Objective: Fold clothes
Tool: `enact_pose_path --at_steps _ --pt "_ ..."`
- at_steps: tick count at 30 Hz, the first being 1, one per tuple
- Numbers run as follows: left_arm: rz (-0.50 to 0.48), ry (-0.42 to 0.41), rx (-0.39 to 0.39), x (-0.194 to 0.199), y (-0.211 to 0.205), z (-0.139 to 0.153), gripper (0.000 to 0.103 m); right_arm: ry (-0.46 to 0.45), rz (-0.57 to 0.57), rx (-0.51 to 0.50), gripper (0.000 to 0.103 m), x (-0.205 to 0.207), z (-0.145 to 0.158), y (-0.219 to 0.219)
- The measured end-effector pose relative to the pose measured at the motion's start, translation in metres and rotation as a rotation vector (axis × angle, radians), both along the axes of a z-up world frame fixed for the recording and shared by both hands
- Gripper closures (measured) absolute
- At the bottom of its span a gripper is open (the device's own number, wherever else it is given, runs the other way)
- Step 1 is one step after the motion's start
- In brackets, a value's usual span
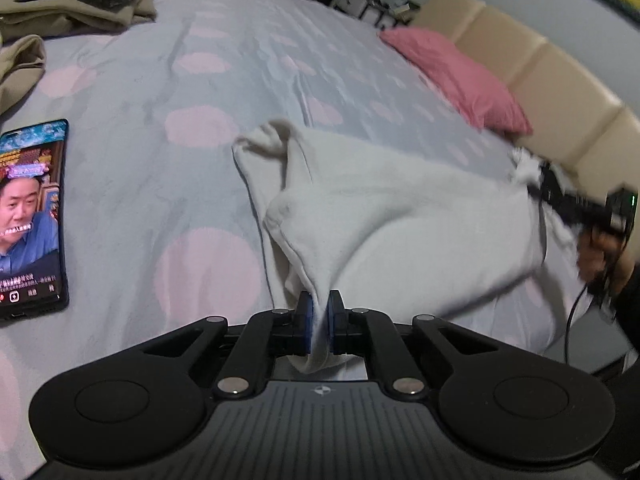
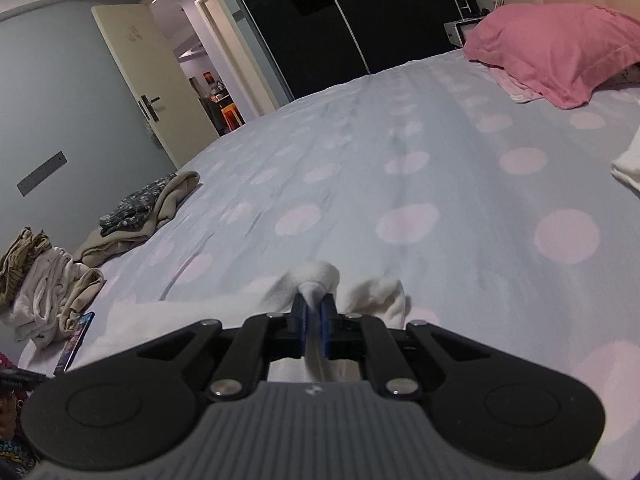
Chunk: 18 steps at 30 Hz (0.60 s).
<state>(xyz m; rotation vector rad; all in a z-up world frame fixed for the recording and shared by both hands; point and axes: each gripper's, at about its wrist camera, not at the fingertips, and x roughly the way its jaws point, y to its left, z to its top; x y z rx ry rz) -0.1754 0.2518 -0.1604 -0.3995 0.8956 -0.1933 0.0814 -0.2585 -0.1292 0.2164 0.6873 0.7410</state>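
A white garment point(image 1: 400, 216) of soft, fleecy cloth is lying crumpled across the middle of the left wrist view, spreading from lower centre toward the right edge, with a bunched fold standing up at its upper left corner. It is resting on a pale blue bedsheet point(image 1: 200, 92) printed with pink dots. In the right wrist view the same garment point(image 2: 320, 276) is showing as a low white ridge at lower centre.

One white garment is being handled. One pink pillow point(image 1: 460, 76) is lying at upper right, beside a cream headboard point(image 1: 560, 80). One phone point(image 1: 32, 216) with a lit screen is lying at the left edge. Two heaps of other clothes are sitting at the left of the right wrist view: a beige and dark patterned heap point(image 2: 140, 216) and a white and tan heap point(image 2: 44, 284).

The left gripper point(image 1: 319, 308) is pinching an edge of the garment, its blue pads point(image 1: 306, 320) pressing together on the cloth. The right gripper point(image 2: 314, 308) is likewise clamping a fold of the garment between nearly closed jaws. In the left wrist view the right gripper point(image 1: 540, 184) is appearing blurred at the right edge, gripping the garment's far end.
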Motion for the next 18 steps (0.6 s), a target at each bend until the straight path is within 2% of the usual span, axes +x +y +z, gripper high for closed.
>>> enact_pose_path --at_steps 2,6,8,9,10,11,15,16,18 --pt "0.002 0.025 -0.009 0.001 0.001 -0.005 0.098 0.019 -0.008 -0.036 0.095 0.005 -0.005 0.002" --pt "0.024 0.038 -0.033 0.005 0.007 -0.008 0.095 0.112 -0.002 -0.222 0.093 0.016 -0.031 0.018" --pt "0.019 0.037 -0.033 0.006 0.010 -0.005 0.093 0.104 0.000 -0.245 0.077 0.013 -0.033 0.021" --pt "0.013 0.039 -0.023 0.007 0.010 -0.003 0.087 0.095 -0.018 -0.234 0.075 0.011 -0.030 0.019" --pt "0.007 0.043 0.004 0.008 0.011 0.001 0.081 0.086 -0.039 -0.220 0.071 0.009 -0.027 0.017" --pt "0.005 0.040 0.043 0.009 0.011 0.006 0.079 0.071 -0.056 -0.207 0.067 0.005 -0.022 0.014" --pt "0.047 -0.027 0.200 0.010 0.013 0.032 0.076 0.009 -0.125 -0.154 0.066 -0.010 -0.005 0.005" --pt "0.063 -0.052 0.235 0.011 0.013 0.039 0.076 -0.007 -0.102 -0.144 0.066 -0.016 -0.001 0.009" --pt "0.069 -0.115 0.247 0.013 0.007 0.051 0.076 -0.035 -0.026 -0.134 0.066 -0.031 0.006 0.024"
